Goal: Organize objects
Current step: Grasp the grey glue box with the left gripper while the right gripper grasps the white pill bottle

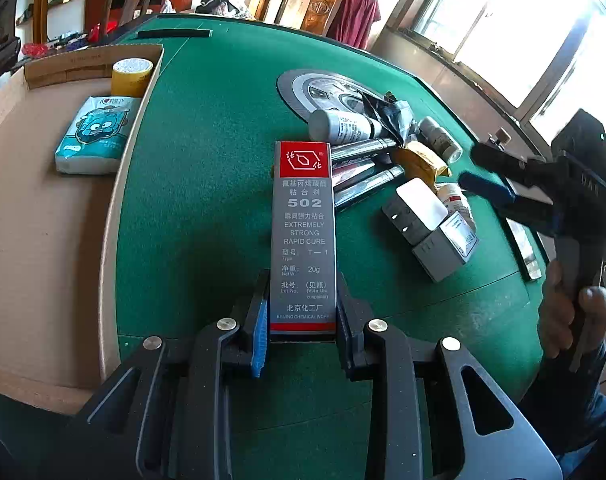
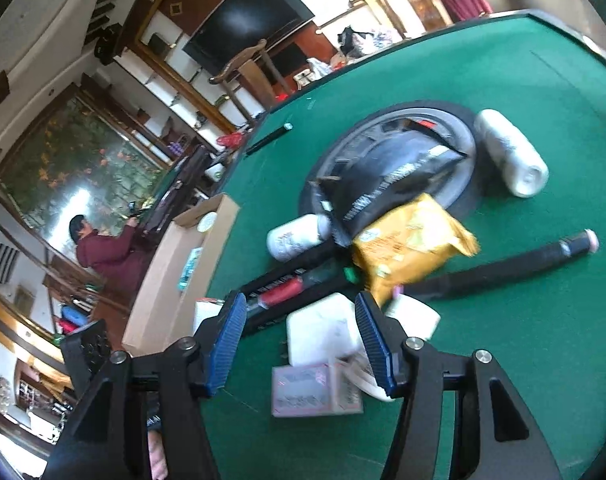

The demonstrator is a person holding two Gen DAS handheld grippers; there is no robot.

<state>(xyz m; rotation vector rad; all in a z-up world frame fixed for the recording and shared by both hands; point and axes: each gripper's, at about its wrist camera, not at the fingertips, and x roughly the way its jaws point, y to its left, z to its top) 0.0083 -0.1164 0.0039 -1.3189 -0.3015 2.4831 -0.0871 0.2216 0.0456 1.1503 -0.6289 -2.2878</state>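
Note:
In the left wrist view my left gripper [image 1: 303, 320] is shut on the near end of a grey and red "502" glue carton [image 1: 305, 220], which lies lengthwise over the green table [image 1: 207, 160]. To the right is a pile of tubes, bottles, a yellow packet [image 1: 419, 162] and a white adapter [image 1: 419, 208]. My right gripper [image 1: 483, 172] hangs over that pile. In the right wrist view the right gripper [image 2: 299, 340] is open, with the white adapter [image 2: 323, 332] and a small pink-white carton [image 2: 315, 390] below and between its fingers, untouched.
An open cardboard box [image 1: 43, 200] at the table's left edge holds a blue tissue pack [image 1: 93, 136] and a yellow tape roll [image 1: 131, 76]. A round metal dial [image 2: 459, 128] sits mid-table under a black packet [image 2: 391, 176]. A white bottle [image 2: 511, 152] and black rod [image 2: 503, 268] lie nearby. A person [image 2: 103, 248] sits in the background.

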